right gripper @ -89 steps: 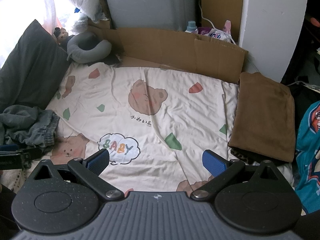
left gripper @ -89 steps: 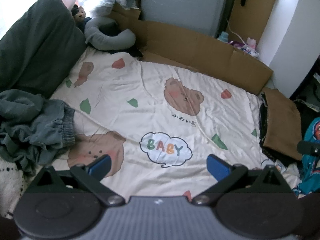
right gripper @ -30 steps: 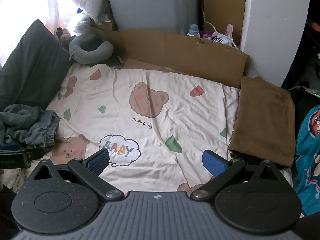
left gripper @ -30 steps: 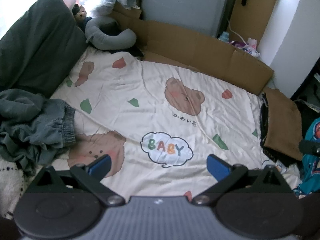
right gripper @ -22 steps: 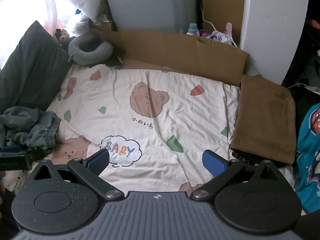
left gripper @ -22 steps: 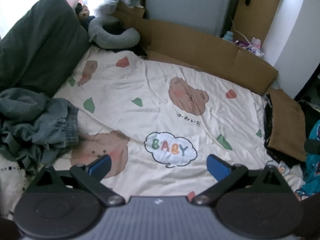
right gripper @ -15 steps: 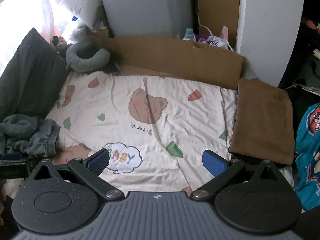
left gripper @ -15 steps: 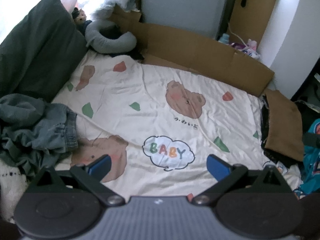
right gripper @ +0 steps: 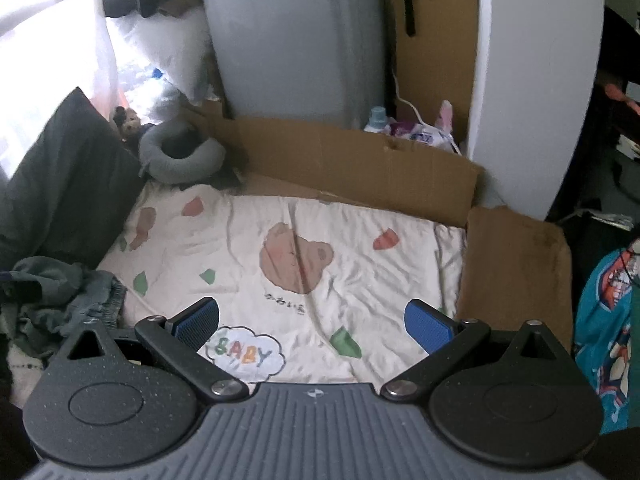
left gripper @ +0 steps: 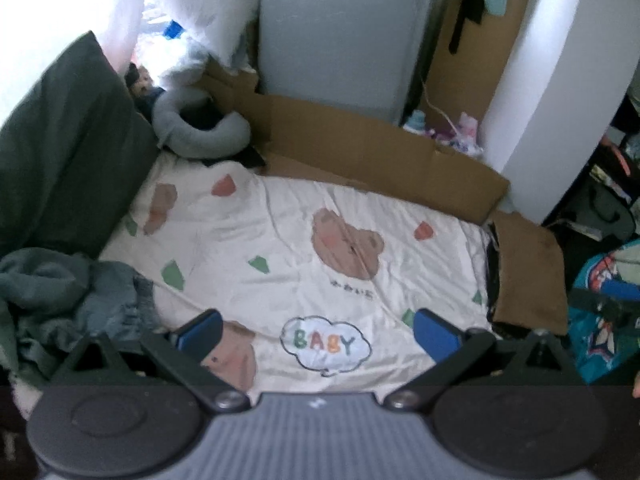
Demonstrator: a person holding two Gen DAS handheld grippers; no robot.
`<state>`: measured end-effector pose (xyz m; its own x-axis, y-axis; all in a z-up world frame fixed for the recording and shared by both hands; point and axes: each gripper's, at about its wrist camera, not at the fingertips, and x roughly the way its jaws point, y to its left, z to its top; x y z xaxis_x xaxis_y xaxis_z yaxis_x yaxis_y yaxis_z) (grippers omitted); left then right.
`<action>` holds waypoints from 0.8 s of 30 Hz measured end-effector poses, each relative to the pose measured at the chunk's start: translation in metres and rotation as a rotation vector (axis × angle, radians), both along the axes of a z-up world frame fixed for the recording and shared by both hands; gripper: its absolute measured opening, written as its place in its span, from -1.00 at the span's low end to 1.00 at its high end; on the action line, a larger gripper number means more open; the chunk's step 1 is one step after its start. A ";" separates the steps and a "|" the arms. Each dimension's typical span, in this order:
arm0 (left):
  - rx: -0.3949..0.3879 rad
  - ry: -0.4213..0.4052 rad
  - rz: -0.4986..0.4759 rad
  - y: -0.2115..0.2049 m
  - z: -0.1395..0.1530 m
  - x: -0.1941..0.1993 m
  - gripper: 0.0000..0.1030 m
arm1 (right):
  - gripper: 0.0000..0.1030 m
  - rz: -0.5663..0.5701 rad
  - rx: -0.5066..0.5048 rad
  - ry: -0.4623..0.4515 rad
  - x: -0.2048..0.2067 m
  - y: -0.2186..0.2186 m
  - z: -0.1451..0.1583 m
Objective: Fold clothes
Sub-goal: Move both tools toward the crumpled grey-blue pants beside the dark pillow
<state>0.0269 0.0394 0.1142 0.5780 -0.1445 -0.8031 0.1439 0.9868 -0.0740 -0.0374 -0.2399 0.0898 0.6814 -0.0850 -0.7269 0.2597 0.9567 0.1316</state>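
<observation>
1. Left wrist view: the left gripper (left gripper: pixel 318 330) sits at lower centre, its jaws spread wide with nothing between the ribbed blue pads (left gripper: pixel 202 330). It hovers over a cream sheet (left gripper: pixel 280 240), soft and creased, printed with brown bears and green and red patches.
2. Crumpled grey-green clothes (left gripper: pixel 60 300), one with a gathered elastic waistband, lie heaped at the frame's left edge, just beside the left pad.
3. Right wrist view: the right gripper (right gripper: pixel 312 326) is likewise wide open and empty; the clothes (right gripper: pixel 60 296) lie at middle left.
4. Edges: a dark pillow (right gripper: pixel 68 188) bounds the sheet on the left, a creased cardboard wall (right gripper: pixel 360 160) at the top, and a folded brown towel (right gripper: pixel 516 268) on the right. The sheet's centre is open.
5. Writing: a cloud print reads "BABY" (left gripper: pixel 324 342); small dark characters under the central bear are too small to read.
</observation>
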 end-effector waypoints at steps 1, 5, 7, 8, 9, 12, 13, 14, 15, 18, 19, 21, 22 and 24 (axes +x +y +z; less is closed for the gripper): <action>0.014 -0.005 0.004 0.006 0.007 0.001 0.99 | 0.98 0.004 0.003 -0.002 0.000 0.001 0.003; 0.025 -0.009 0.039 0.036 0.033 0.007 0.99 | 0.98 0.031 0.000 -0.011 0.002 0.008 0.012; 0.039 -0.017 0.060 0.053 0.046 0.012 0.99 | 0.98 0.045 0.006 -0.012 0.005 0.012 0.016; 0.054 -0.022 0.068 0.061 0.053 0.014 0.99 | 0.98 0.052 0.007 -0.012 0.007 0.014 0.018; 0.067 -0.028 0.075 0.069 0.060 0.016 0.99 | 0.98 0.058 0.007 -0.013 0.009 0.016 0.020; 0.074 -0.040 0.081 0.092 0.079 0.022 0.99 | 0.98 0.079 0.015 -0.011 0.017 0.024 0.024; 0.075 -0.042 0.084 0.100 0.084 0.023 0.99 | 0.98 0.084 0.015 -0.007 0.020 0.027 0.024; 0.077 -0.043 0.092 0.107 0.089 0.025 0.99 | 0.98 0.089 0.015 -0.003 0.023 0.030 0.025; 0.080 -0.046 0.101 0.115 0.094 0.026 0.99 | 0.98 0.090 0.012 0.003 0.026 0.032 0.025; 0.092 -0.064 0.140 0.139 0.109 0.030 0.99 | 0.98 0.093 0.015 0.017 0.034 0.039 0.024; 0.087 -0.069 0.153 0.147 0.113 0.031 0.99 | 0.98 0.096 0.015 0.020 0.037 0.041 0.024; 0.090 -0.077 0.177 0.162 0.119 0.031 0.99 | 0.98 0.106 0.007 0.020 0.041 0.046 0.025; 0.103 -0.076 0.185 0.168 0.121 0.031 0.99 | 0.98 0.111 0.002 0.021 0.043 0.048 0.025; 0.131 -0.073 0.198 0.180 0.123 0.032 0.98 | 0.98 0.121 -0.006 0.021 0.047 0.053 0.026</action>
<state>0.0590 0.2194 0.2376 0.6419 0.0803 -0.7626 -0.0533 0.9968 0.0601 0.0101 -0.1871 0.1160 0.6714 -0.0073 -0.7410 0.1451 0.9819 0.1218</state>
